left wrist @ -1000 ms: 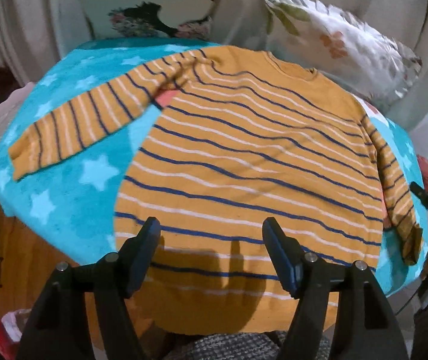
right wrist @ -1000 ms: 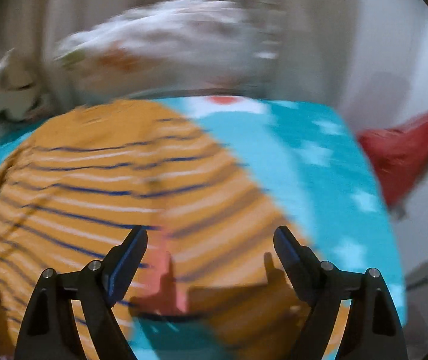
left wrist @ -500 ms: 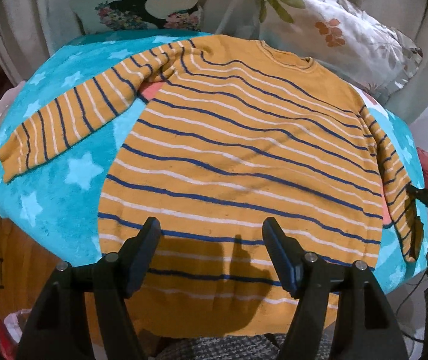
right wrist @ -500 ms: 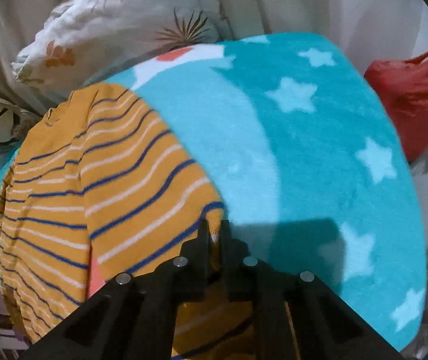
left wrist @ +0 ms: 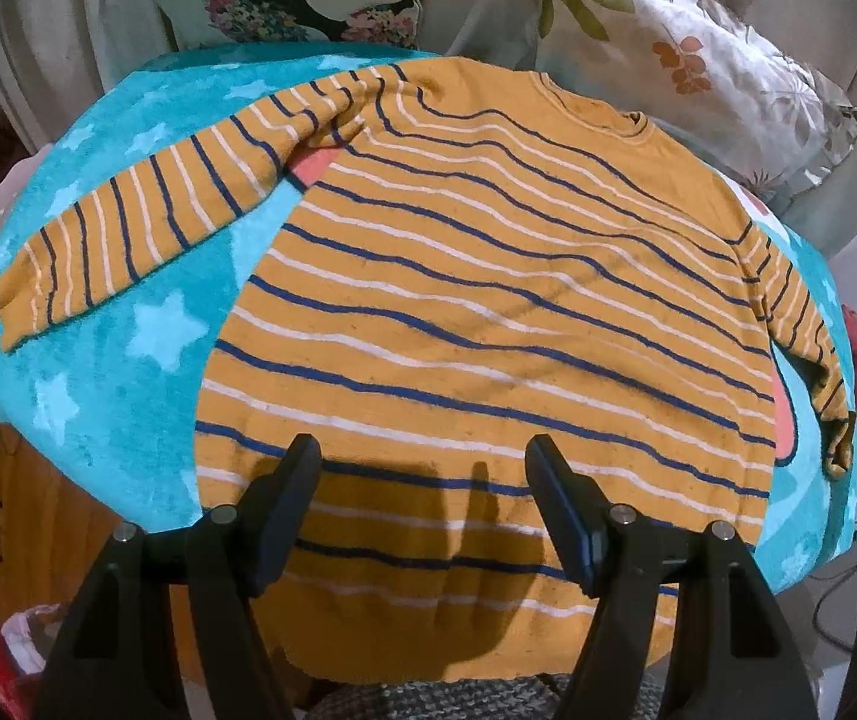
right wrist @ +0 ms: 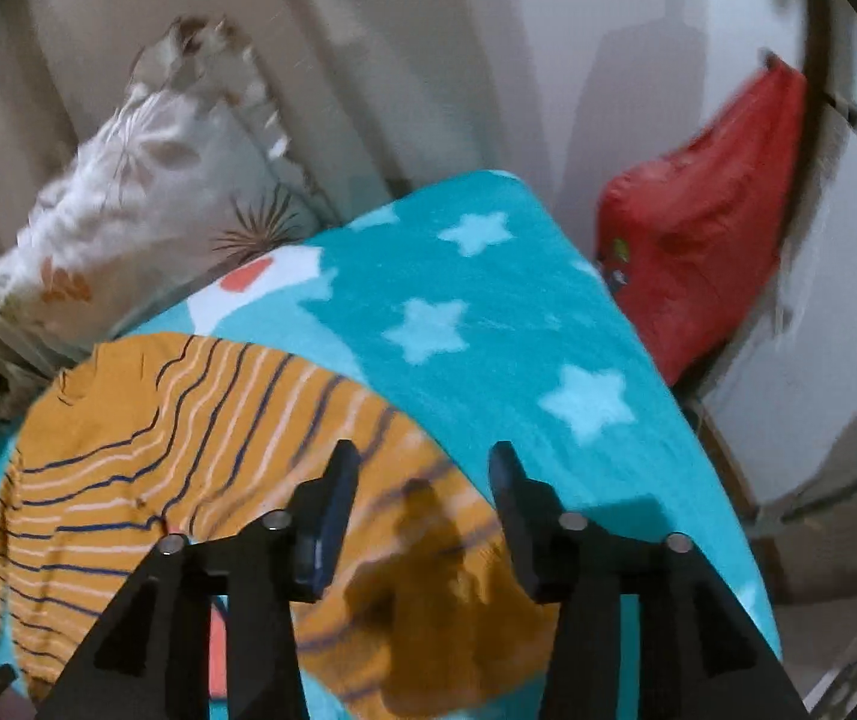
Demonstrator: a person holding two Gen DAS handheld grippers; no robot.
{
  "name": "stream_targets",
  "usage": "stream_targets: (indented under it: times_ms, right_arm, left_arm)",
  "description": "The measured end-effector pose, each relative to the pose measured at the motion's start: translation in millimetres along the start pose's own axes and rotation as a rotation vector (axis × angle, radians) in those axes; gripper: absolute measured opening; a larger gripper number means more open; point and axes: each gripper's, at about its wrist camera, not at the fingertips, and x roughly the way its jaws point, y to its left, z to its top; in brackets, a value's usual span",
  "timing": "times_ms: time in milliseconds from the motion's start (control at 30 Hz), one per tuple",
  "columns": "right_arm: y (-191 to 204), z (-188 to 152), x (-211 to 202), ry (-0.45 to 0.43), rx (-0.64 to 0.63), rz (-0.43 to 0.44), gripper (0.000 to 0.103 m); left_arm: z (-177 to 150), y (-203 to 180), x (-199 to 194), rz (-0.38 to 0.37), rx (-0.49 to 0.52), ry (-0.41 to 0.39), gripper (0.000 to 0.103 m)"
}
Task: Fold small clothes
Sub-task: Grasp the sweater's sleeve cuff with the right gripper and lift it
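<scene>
Clearly the star-patterned teal blanket (left wrist: 98, 372) is the biggest thing ahead of both grippers, and one orange striped sweater (left wrist: 488, 312) lies spread flat on it, body smooth. One sleeve stretches out ahead and to the left of the left gripper (left wrist: 422, 480); the other runs down the sweater's far right side. The left gripper hovers just above the hem with its jaws spread wide, gripping nothing. The right gripper (right wrist: 422, 480) hangs over the right sleeve (right wrist: 416, 570), jaws parted and empty; the view is motion-blurred, so I cannot tell whether a fingertip brushes the knit.

The step in hand looks like folding a sleeve across the body. To do it well, pinch the cuff through both layers, lift only enough to clear the knit, then carry it inward so the stripes stay flat.

Counted: one blanket, one sweater with two sleeves, two floral pillows (left wrist: 698, 60) beyond the collar, one red bag (right wrist: 698, 228) ahead-right, two grippers.
</scene>
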Motion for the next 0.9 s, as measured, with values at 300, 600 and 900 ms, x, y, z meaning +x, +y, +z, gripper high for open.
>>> stream_targets:
  times_ms: [300,600,900]
  right_arm:
    - [-10.1,-54.8,-22.8,-0.010,0.023,0.023,0.065]
    - [7.3,-73.4,31.5,0.095,-0.036,-0.045,0.011]
    - [-101.0,-55.9,-41.7,-0.138,0.265,-0.108,0.009]
  left_arm:
    - [-2.3,-23.8,11.7,-0.040,0.047,0.039,0.070]
    - [-6.4,-41.7,11.9,-0.049,0.087,0.044,0.070]
    - [-3.8,-25.6,8.6,-0.053,0.013,0.027,0.070]
